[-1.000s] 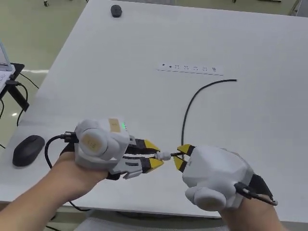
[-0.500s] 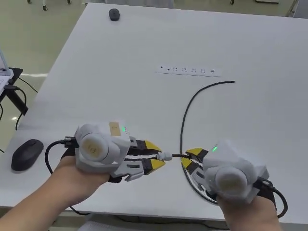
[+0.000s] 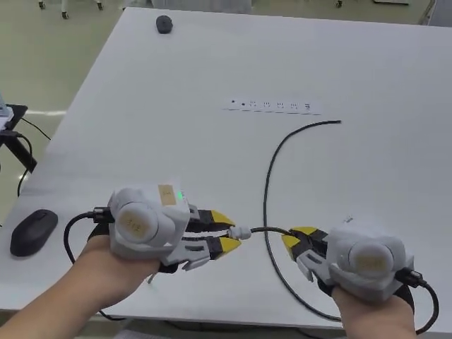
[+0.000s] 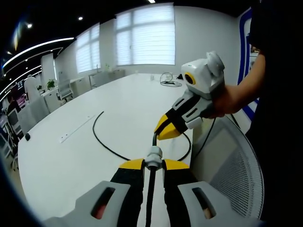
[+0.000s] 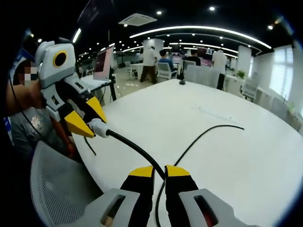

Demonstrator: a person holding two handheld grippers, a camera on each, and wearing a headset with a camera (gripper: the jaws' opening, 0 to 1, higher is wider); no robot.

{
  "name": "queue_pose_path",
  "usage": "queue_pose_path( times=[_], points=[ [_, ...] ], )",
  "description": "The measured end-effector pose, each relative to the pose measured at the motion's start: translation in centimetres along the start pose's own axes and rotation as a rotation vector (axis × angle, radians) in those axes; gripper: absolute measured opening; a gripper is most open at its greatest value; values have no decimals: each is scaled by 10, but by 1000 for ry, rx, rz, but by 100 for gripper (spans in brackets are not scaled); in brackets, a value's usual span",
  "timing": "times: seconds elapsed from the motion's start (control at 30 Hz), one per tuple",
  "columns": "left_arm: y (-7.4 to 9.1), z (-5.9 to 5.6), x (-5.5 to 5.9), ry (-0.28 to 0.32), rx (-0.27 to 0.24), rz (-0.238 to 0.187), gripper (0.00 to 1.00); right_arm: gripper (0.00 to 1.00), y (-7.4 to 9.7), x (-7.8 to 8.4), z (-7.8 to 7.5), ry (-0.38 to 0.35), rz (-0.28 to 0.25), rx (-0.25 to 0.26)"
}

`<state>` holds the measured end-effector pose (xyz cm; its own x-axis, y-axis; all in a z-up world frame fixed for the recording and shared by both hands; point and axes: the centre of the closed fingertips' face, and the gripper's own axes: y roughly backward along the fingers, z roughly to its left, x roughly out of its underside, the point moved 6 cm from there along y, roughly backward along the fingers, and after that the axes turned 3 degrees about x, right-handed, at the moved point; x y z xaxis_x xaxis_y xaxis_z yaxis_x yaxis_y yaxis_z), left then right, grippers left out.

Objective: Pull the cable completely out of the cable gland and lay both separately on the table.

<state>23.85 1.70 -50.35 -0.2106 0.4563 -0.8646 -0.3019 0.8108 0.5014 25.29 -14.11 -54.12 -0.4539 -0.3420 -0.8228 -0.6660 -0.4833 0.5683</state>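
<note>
Cable gland (image 3: 239, 231): small, pale grey, cable (image 3: 267, 185) still through it, clamped in left gripper (image 3: 233, 232) well on the near side of the power strip (image 3: 268, 106). Cable: thin, black, pinched by right gripper (image 3: 291, 239) just beside the gland. It loops nearer, then arcs away. Free end lies near the strip's right end.

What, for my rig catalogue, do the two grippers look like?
The left gripper and right gripper match: rounded white housings, black jaws tipped yellow, a tan round disc on each, a black lead trailing behind. The left shows a green light.
</note>
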Motion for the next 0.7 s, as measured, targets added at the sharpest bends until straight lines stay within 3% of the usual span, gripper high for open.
queue_pose_path(
  times=[0.1,0.3,0.4,0.5,0.6,0.7],
  points=[
    [-3,0,0,3,-7,2,15,2,-1,6,-8,-66,8,8],
    [-7,-1,-1,7,-17,7,15,3,-3,11,-17,-126,17,14],
    [-8,-1,-1,10,-17,12,15,3,-5,17,-21,-235,42,1],
    [-10,-1,-1,17,-19,11,15,3,-7,21,-30,-268,50,11],
    [-11,0,-2,20,-22,12,15,3,-7,28,-35,-353,69,16],
    [-13,-1,-1,24,-23,16,15,4,-7,31,-38,-352,76,17]
  ],
)
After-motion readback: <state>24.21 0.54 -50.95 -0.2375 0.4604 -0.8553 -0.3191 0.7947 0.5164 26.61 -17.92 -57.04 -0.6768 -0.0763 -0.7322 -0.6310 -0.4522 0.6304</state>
